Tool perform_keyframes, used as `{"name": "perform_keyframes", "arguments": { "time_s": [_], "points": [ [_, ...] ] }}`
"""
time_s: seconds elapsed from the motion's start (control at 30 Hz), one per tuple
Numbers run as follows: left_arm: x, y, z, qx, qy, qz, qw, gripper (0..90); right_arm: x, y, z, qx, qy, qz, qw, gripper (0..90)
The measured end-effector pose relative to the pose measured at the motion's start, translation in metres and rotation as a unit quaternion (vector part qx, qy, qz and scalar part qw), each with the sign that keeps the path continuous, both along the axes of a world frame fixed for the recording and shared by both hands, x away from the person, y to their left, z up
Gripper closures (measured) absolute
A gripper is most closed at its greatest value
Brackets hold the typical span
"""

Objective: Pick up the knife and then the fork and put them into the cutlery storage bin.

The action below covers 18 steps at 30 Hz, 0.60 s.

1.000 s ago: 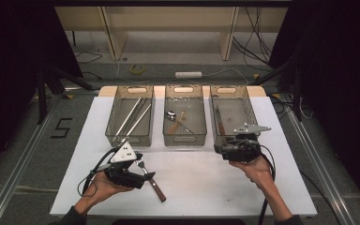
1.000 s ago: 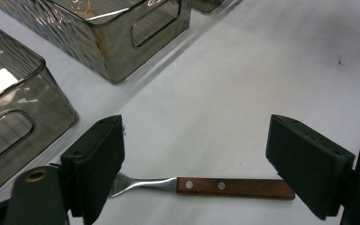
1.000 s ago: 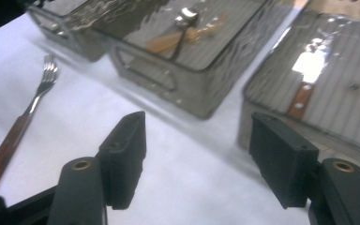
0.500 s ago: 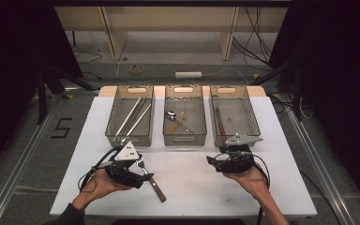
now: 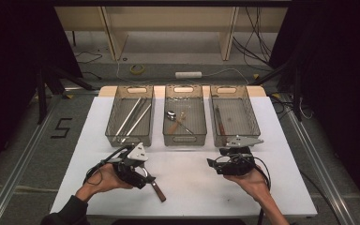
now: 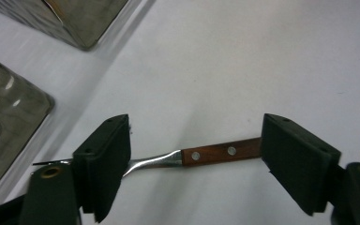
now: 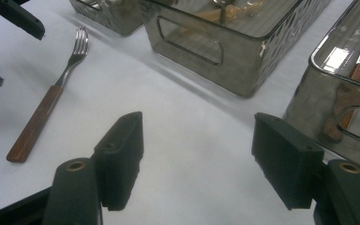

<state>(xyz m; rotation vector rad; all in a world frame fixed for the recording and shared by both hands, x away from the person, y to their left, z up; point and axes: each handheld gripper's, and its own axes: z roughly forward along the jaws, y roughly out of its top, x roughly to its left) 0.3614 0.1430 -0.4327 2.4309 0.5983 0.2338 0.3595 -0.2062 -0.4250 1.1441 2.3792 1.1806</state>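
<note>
From above, my left gripper point(image 5: 143, 172) sits low over the near-left part of the white table point(image 5: 187, 187), right above the fork point(image 5: 155, 186), whose wooden handle sticks out toward me from under the tool. My right gripper point(image 5: 215, 164) hangs over the near-right part of the table, just in front of the right bin point(image 5: 235, 117), with nothing in it. Three clear bins stand in a row at the far side; the middle bin point(image 5: 184, 117) holds a spoon point(image 5: 174, 117). Along my left gripper point(image 6: 194, 164), the jaws stand wide apart with the fork point(image 6: 206, 154) lying flat on the table between them, its riveted handle reaching to the right-hand jaw and its metal neck passing behind the left-hand one; neither pad is pressing on it. Along my right gripper point(image 7: 197, 159), the jaws are spread wide over bare table, and the fork point(image 7: 51, 98) lies well off to the left, tines pointing toward the bins.
</note>
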Motion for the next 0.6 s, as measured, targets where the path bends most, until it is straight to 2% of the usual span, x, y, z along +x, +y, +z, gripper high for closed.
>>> {"name": "perform_keyframes", "arguments": {
  "time_s": [0.07, 0.17, 0.33, 0.6],
  "points": [
    [0.004, -0.001, -0.001, 0.001, -0.001, 0.010, 0.9999, 34.8, -0.001, 0.000, 0.000, 0.000, 0.000, 0.001, 1.0000, 35.3],
    [0.011, -0.003, -0.002, -0.003, 0.001, 0.012, 0.9999, 47.3, -0.002, 0.000, 0.001, 0.001, -0.002, 0.002, 1.0000, 35.3],
    [0.021, -0.005, -0.009, 0.013, 0.001, 0.023, 0.9997, 62.8, -0.005, -0.001, 0.002, 0.009, -0.007, 0.004, 0.9999, 33.2],
    [0.031, -0.003, -0.017, 0.029, 0.005, 0.043, 0.9987, 81.0, -0.012, -0.001, 0.003, 0.013, -0.015, 0.008, 0.9998, 30.2]
  ]
}}
